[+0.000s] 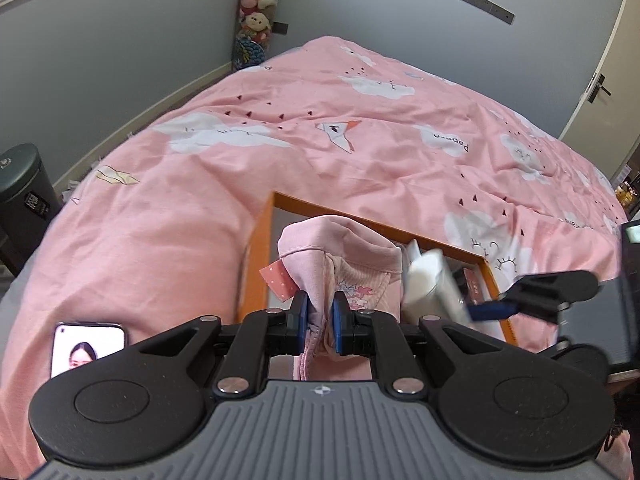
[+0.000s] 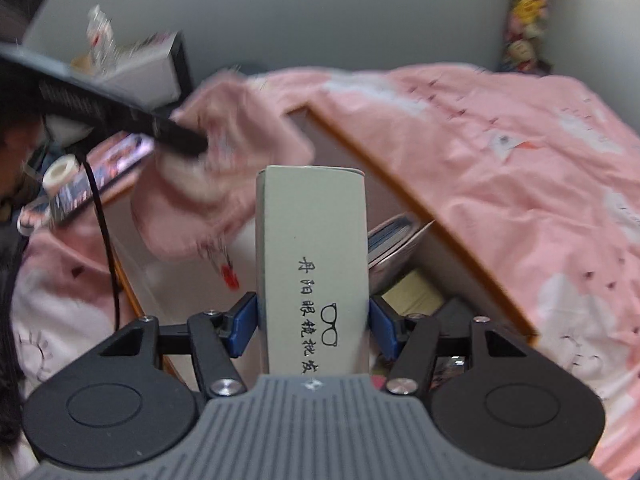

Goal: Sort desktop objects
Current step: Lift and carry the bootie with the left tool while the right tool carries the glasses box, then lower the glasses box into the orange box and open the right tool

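Above orange box [image 1: 262, 240], left hand-held gripper [image 1: 320, 312] clamping pink garment [image 1: 340, 252], right hand-held gripper [image 2: 312, 320] clamping carton [image 2: 312, 256]

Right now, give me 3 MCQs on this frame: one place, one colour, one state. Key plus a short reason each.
1. Where does the phone lie?
A. in the box
B. on the pink bedcover, left of the box
C. on the black bin

2. What colour is the storage box rim?
A. orange
B. green
C. white

3. What does the right gripper hold?
A. nothing, jaws wide open
B. a pink garment
C. a pale carton with a glasses drawing

Key:
1 B: its lit screen rests on the bedcover, outside the box's left edge.
2 A: the rim shows orange in both views.
3 C: the jaws clamp the carton; the pink garment is in the left gripper.
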`<state>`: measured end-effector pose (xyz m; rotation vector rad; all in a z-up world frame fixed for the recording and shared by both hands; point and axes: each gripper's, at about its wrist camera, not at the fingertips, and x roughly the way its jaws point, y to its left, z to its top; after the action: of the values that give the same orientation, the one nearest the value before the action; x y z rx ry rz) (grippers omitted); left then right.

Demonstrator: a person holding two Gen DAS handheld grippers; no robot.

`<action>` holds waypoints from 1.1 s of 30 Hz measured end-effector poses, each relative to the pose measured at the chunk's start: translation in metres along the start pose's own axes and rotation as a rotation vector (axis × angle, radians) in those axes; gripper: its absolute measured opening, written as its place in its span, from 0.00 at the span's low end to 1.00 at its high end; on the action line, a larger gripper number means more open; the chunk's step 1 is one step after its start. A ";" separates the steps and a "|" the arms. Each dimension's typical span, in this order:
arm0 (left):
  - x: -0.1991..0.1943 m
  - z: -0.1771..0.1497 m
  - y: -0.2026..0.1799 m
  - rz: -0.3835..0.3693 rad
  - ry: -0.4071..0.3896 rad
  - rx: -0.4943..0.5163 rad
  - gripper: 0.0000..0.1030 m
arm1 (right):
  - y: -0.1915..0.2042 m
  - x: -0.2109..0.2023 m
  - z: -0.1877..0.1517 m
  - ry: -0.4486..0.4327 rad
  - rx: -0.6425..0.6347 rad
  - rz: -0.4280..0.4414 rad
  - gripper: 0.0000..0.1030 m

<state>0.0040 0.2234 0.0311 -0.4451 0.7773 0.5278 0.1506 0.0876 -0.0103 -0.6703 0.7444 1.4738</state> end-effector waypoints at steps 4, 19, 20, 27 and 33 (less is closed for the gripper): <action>-0.001 0.001 0.002 0.002 -0.005 0.009 0.14 | 0.003 0.024 0.000 0.092 -0.049 0.069 0.61; 0.014 0.003 -0.013 0.054 0.017 0.127 0.14 | -0.018 0.078 0.010 0.274 -0.029 0.327 0.61; 0.016 0.003 -0.013 0.046 0.027 0.123 0.14 | -0.019 0.081 0.009 0.285 -0.026 0.319 0.61; 0.019 0.001 -0.013 0.042 0.041 0.122 0.14 | -0.017 0.095 0.000 0.341 -0.039 0.292 0.62; 0.021 0.001 -0.013 0.049 0.046 0.117 0.15 | -0.016 0.090 0.003 0.322 -0.045 0.285 0.62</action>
<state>0.0252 0.2193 0.0180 -0.3318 0.8607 0.5166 0.1634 0.1457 -0.0796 -0.8763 1.0925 1.6646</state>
